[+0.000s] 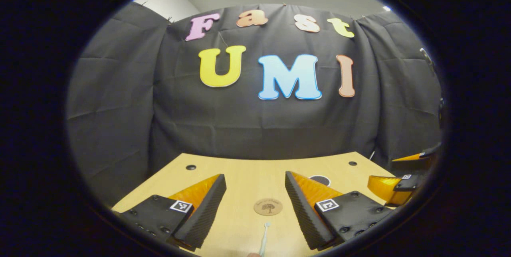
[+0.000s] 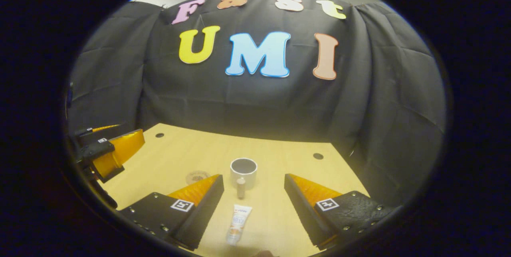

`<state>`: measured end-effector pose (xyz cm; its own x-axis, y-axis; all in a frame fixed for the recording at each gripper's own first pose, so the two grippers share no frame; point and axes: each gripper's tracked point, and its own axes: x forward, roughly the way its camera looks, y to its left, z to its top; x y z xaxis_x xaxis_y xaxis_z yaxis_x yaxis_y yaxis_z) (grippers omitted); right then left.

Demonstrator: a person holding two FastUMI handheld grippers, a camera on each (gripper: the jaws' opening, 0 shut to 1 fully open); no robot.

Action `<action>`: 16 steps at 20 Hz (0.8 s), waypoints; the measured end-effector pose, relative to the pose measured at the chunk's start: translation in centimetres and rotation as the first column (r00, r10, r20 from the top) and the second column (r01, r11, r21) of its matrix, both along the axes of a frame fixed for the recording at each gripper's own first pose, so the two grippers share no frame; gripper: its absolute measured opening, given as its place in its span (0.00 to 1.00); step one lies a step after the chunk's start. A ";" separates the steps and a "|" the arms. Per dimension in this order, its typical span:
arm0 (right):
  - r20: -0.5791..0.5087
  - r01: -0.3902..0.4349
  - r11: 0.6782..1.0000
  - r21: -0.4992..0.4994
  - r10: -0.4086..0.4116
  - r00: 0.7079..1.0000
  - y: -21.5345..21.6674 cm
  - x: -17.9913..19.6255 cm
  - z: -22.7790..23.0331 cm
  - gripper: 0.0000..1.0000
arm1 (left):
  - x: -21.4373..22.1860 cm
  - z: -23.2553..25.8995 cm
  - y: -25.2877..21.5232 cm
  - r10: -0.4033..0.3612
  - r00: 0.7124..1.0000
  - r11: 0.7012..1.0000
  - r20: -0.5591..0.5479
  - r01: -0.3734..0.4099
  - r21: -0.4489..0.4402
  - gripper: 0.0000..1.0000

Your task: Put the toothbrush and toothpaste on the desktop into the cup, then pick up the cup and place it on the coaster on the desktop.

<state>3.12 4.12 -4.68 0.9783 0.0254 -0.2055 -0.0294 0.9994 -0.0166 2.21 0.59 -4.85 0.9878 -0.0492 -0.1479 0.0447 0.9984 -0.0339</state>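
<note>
Toothbrush [image 1: 264,238] handle cut off at btm edge

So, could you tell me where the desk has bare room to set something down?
The far strip of the desk, between the cup and the wall, is bare, as is the patch right of the cup. It is tighter near the front: toothpaste just before the cup, coaster with the toothbrush before it.

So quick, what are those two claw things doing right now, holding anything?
Left gripper: open, empty, toothbrush lying ahead.
Right gripper: open, empty, toothpaste lying between its fingers.
</note>
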 end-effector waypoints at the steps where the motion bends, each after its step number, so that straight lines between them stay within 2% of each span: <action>1: -0.030 -0.007 1.000 0.006 0.007 1.000 0.3 0.4 -0.8 0.95 | 0.2 -0.9 0.0 -0.002 1.000 1.000 -0.031 0.002 -0.007 0.96; 4: -0.109 -0.020 1.000 0.001 0.020 0.994 0.9 1.5 -3.3 0.96 | 0.8 -3.3 -0.2 -0.014 0.993 1.000 -0.118 0.013 -0.010 0.96; 7: -0.184 -0.037 0.999 0.011 0.038 0.982 1.6 2.6 -5.3 0.95 | 1.5 -6.5 -1.0 -0.044 0.974 0.999 -0.222 0.048 0.014 0.96; 10: -0.256 -0.045 0.998 0.047 0.056 0.965 2.2 3.2 -7.1 0.96 | 2.0 -9.4 -2.0 -0.078 0.947 0.996 -0.313 0.088 0.019 0.94; 13: -0.310 -0.044 0.997 0.070 0.064 0.949 2.2 3.8 -8.4 0.96 | 2.4 -11.5 -2.5 -0.090 0.919 0.995 -0.384 0.098 0.003 0.96; 15: -0.350 -0.046 0.996 0.074 0.069 0.934 2.3 4.2 -9.3 0.96 | 2.3 -13.3 -2.8 -0.092 0.892 0.995 -0.443 0.093 -0.020 0.94; 16: -0.375 -0.046 0.996 0.080 0.073 0.924 2.4 4.3 -9.8 0.96 | 2.2 -14.2 -2.9 -0.104 0.871 0.994 -0.480 0.099 -0.035 0.96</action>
